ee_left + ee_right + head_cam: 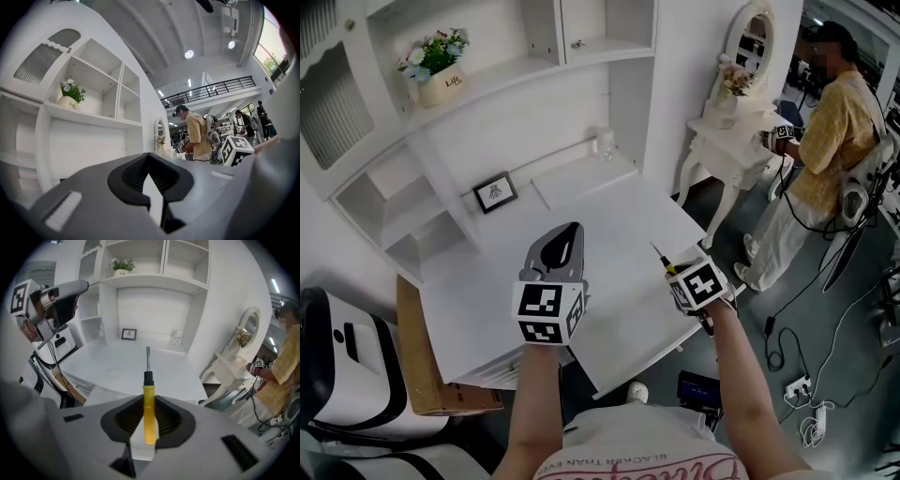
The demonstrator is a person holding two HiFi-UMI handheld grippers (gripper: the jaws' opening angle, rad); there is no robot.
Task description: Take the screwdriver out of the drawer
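My right gripper (675, 272) is shut on a screwdriver (667, 264), held up in the air at the white desk's (609, 216) right front corner. In the right gripper view the yellow handle (149, 413) sits pinched between the pads, and the black collar and metal shaft point out over the desk top (122, 364). My left gripper (567, 234) hovers over the desk's middle, level, its fingertips together with nothing between them (149, 157). A pulled-out drawer (93, 392) shows under the desk's near edge, low at the left.
On the desk's back stand a small framed picture (495, 192) and a glass (605, 142); a flower pot (439, 75) sits on the shelf above. A cardboard box (427, 366) lies left of the desk. At right are a dressing table (736, 131), a person (830, 141) and floor cables (806, 412).
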